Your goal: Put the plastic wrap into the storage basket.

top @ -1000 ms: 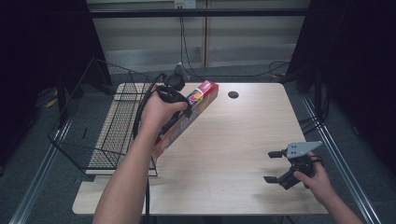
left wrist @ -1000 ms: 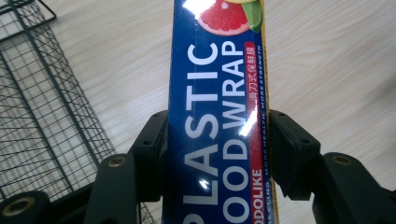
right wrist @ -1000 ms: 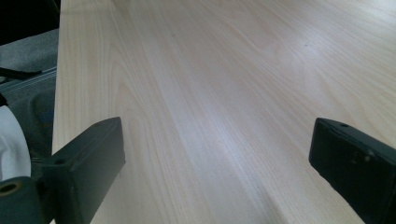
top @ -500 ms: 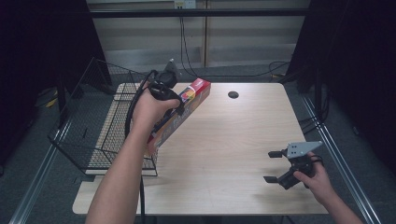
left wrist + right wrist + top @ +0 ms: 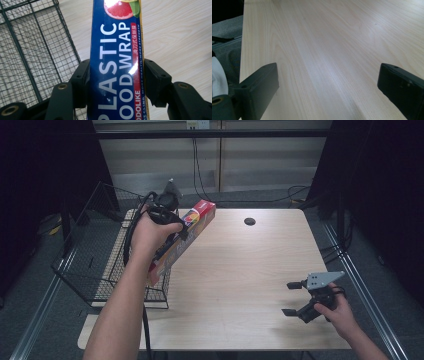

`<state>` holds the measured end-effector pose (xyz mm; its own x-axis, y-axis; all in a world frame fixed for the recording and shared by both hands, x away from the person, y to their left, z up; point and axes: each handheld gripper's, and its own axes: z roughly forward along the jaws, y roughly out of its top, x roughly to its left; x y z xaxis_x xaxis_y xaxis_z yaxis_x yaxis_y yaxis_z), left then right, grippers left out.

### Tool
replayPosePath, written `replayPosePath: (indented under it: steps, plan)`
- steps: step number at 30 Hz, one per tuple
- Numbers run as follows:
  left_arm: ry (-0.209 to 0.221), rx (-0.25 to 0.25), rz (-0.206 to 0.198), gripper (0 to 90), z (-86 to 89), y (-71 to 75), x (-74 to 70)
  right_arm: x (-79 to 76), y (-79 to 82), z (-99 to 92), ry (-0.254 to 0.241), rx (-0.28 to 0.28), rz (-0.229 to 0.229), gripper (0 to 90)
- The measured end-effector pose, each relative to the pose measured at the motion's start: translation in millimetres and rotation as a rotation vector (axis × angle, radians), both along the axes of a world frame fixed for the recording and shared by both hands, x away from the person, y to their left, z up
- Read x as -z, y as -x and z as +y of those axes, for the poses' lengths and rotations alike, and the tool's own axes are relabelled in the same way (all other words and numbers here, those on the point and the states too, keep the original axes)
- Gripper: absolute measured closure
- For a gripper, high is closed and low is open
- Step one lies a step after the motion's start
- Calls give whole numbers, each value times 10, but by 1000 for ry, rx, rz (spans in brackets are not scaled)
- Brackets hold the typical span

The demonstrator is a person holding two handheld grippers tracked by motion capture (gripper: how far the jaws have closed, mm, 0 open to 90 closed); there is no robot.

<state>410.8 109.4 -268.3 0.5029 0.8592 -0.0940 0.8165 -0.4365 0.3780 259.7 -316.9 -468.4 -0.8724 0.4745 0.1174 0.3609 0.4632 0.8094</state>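
A long blue and red box of plastic food wrap (image 5: 186,237) is held in the air, tilted, above the table's left edge and the wire basket (image 5: 95,265). My left gripper (image 5: 172,232) is shut on it; in the left gripper view both jaws press the sides of the plastic wrap box (image 5: 117,65), with the basket mesh (image 5: 30,50) below at the left. My right gripper (image 5: 295,298) rests near the table's front right corner, open with nothing between its jaws, and the right gripper view looks along bare tabletop (image 5: 324,50).
The light wooden table (image 5: 240,280) has a round cable hole (image 5: 249,221) near its far edge. The black wire basket stands off the table's left side. Cables hang by the back wall, and dark curtains flank both sides.
My left hand has carried the wrap box leftward and a little higher, from over the table toward the basket. The right gripper has stayed where it was.
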Motion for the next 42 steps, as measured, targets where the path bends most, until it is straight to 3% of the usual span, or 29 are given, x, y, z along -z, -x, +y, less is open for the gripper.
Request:
replayPosePath:
  steps: [21, 25, 31, 34, 42]
  plan:
    - [2, -98, -12, 454, 322, 17, -142, 12, -8, 8, 6, -2, 0, 32]
    - [-15, -97, -14, 454, 382, 20, -165, 9, -10, 2, -1, 1, 0, 31]
    - [8, -126, -18, 454, 455, 24, -195, 14, -13, 8, -3, 1, 7, 31]
    - [-6, -125, -22, 453, 495, 28, -221, 11, -15, 0, -2, 2, 1, 31]
    - [5, -167, -24, 454, 608, 51, -249, 11, -11, 2, -4, -1, 8, 31]
